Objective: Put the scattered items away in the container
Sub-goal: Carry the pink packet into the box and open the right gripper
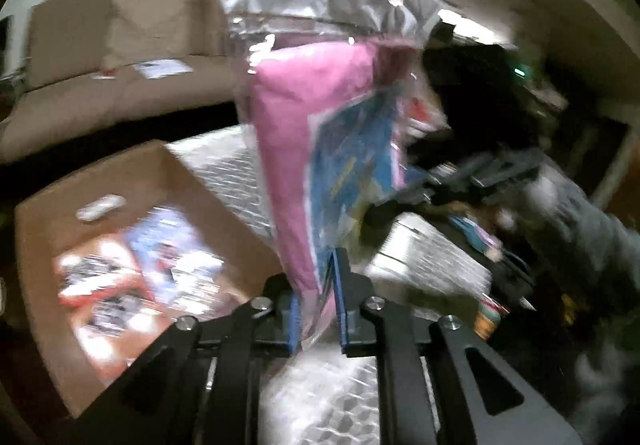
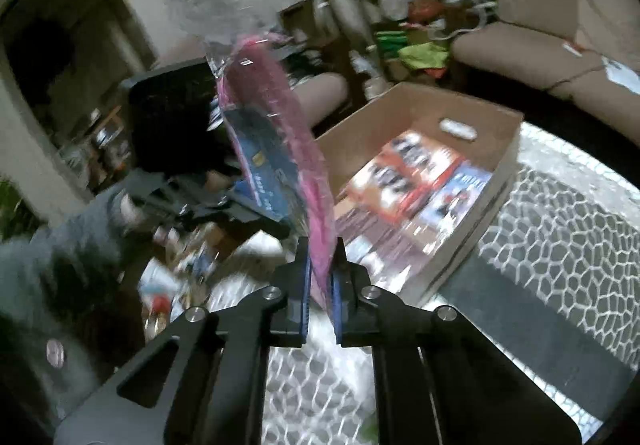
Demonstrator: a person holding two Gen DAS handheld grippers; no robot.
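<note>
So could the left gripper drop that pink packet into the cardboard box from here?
Probably yes. The left gripper holds the pink packet above the cardboard box, whose top is open, though the right gripper also grips it.

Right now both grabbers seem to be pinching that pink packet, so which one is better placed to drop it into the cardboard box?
Probably the left gripper. In its view the cardboard box lies right beside the pink packet; the right gripper, also clamped on the packet, sees the box farther ahead. It is close, though.
</note>
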